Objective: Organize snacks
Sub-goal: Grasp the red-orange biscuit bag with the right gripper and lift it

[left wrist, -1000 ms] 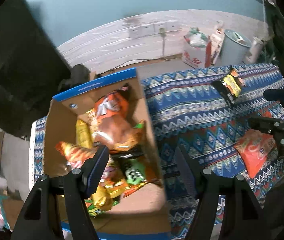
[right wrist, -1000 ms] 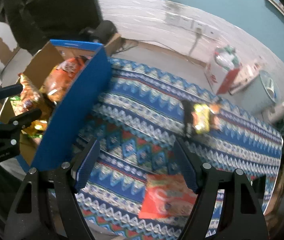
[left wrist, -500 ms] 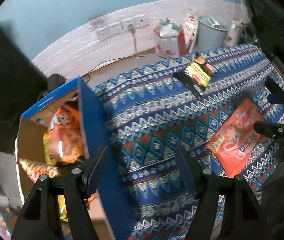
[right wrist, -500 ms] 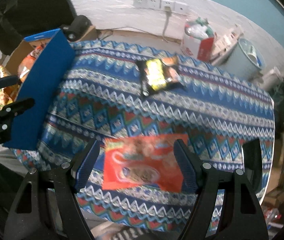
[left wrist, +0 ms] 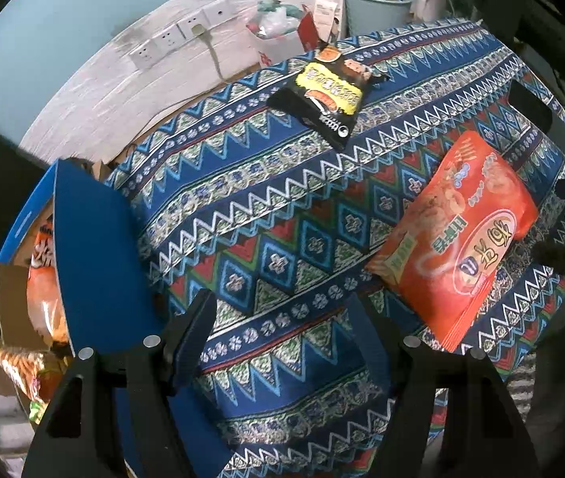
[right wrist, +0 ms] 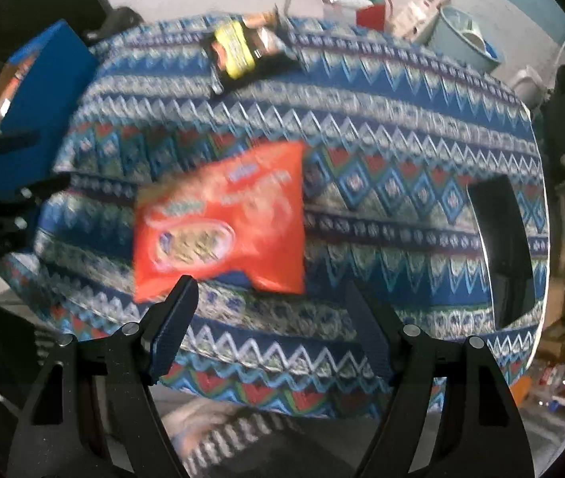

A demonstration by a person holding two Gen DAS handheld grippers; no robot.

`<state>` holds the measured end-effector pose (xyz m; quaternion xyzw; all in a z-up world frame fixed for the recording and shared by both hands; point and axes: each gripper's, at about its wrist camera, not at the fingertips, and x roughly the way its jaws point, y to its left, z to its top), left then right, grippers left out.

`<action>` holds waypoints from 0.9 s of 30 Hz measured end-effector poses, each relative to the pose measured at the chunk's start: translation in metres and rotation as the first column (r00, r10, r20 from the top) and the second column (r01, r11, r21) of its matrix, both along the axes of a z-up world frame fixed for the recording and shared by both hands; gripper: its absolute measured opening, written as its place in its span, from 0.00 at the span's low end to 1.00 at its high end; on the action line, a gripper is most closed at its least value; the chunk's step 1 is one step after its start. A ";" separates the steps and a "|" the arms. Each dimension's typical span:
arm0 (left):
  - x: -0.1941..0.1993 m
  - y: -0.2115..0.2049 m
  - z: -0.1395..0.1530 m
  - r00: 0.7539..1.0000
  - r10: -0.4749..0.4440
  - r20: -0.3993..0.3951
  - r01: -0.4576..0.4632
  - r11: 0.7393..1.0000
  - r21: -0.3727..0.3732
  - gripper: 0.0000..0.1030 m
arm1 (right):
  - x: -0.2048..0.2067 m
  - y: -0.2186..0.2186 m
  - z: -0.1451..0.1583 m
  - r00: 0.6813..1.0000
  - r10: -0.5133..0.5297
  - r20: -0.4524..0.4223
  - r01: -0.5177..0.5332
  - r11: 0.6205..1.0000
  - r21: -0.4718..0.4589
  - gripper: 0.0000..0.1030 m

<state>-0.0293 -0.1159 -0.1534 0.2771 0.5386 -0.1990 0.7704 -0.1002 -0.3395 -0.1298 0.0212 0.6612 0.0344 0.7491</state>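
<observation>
Both our claws, left gripper (left wrist: 278,334) and right gripper (right wrist: 268,316), gape empty. The puffy orange-red foil snack bag (right wrist: 222,223) lies at twelve o'clock of the right one on the patterned blue tablecloth (right wrist: 382,127); light, crinkly, slippery, so we'd pinch its sealed edge.

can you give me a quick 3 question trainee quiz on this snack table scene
1. True or false: the orange snack bag lies inside the blue box.
2. Multiple choice: the black and yellow snack bag lies A) in the box, B) on the patterned cloth, C) between the right gripper's jaws.
3. Fill in: the left gripper's jaws are ____ and hold nothing.

Key: 1 false, it lies on the cloth; 2 B; 3 open.
</observation>
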 end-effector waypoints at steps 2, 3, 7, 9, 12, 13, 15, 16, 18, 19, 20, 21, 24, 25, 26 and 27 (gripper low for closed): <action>0.000 -0.003 -0.001 1.000 -0.009 0.000 0.009 1.000 0.004 0.68 | 0.002 -0.002 -0.011 1.000 -0.002 -0.023 0.001 0.999 -0.034 0.73; 0.001 -0.004 -0.002 1.000 -0.011 0.000 0.011 1.000 0.006 0.68 | 0.003 -0.004 -0.015 1.000 -0.006 -0.031 0.005 0.999 -0.039 0.73; 0.005 -0.003 -0.006 1.000 -0.006 -0.010 0.006 1.000 0.009 0.68 | 0.013 -0.016 -0.030 0.998 -0.048 -0.045 0.046 0.997 -0.058 0.73; 0.008 -0.001 -0.009 1.000 0.003 -0.018 -0.003 1.000 0.008 0.68 | 0.020 -0.022 -0.033 0.997 -0.074 -0.038 0.071 0.995 -0.067 0.73; 0.013 0.004 -0.012 0.999 0.020 -0.030 -0.020 1.000 0.004 0.68 | 0.035 -0.030 -0.036 0.994 -0.107 -0.028 0.105 0.992 -0.065 0.73; 0.014 0.005 -0.012 0.999 0.025 -0.034 -0.024 1.000 0.003 0.68 | 0.041 -0.031 -0.037 0.993 -0.114 -0.026 0.112 0.992 -0.065 0.73; 0.017 0.008 -0.014 0.998 0.034 -0.043 -0.034 0.999 -0.001 0.68 | 0.055 -0.031 -0.040 0.993 -0.116 -0.025 0.114 0.991 -0.075 0.73; 0.018 0.008 -0.014 0.998 0.036 -0.045 -0.036 0.999 -0.002 0.68 | 0.062 -0.030 -0.041 0.993 -0.118 -0.023 0.116 0.990 -0.081 0.73; 0.019 0.011 -0.015 0.998 0.042 -0.048 -0.043 0.999 -0.005 0.68 | 0.073 -0.030 -0.045 0.993 -0.121 -0.016 0.119 0.989 -0.088 0.73; 0.020 0.013 -0.016 0.998 0.044 -0.051 -0.045 0.999 -0.006 0.68 | 0.079 -0.030 -0.047 0.993 -0.121 -0.013 0.119 0.989 -0.085 0.73; 0.020 0.014 -0.016 0.997 0.047 -0.054 -0.047 0.999 -0.006 0.68 | 0.085 -0.030 -0.049 0.993 -0.121 -0.008 0.120 0.990 -0.077 0.73; 0.021 0.015 -0.017 0.997 0.049 -0.056 -0.049 0.999 -0.005 0.68 | 0.090 -0.028 -0.049 0.992 -0.123 -0.003 0.122 0.990 -0.072 0.73; 0.022 0.020 -0.019 0.996 0.059 -0.061 -0.059 0.998 0.000 0.68 | 0.103 -0.027 -0.047 0.992 -0.128 0.009 0.128 0.988 -0.085 0.73; 0.023 0.021 -0.019 0.996 0.062 -0.062 -0.062 0.998 -0.002 0.68 | 0.104 -0.029 -0.045 0.991 -0.137 0.013 0.137 0.986 -0.095 0.73; 0.023 0.024 -0.019 0.996 0.067 -0.063 -0.067 0.998 -0.004 0.68 | 0.106 -0.031 -0.040 0.988 -0.151 0.022 0.152 0.984 -0.097 0.73; 0.024 0.026 -0.019 0.995 0.073 -0.065 -0.073 0.997 -0.007 0.68 | 0.106 -0.032 -0.035 0.986 -0.166 0.031 0.168 0.981 -0.092 0.73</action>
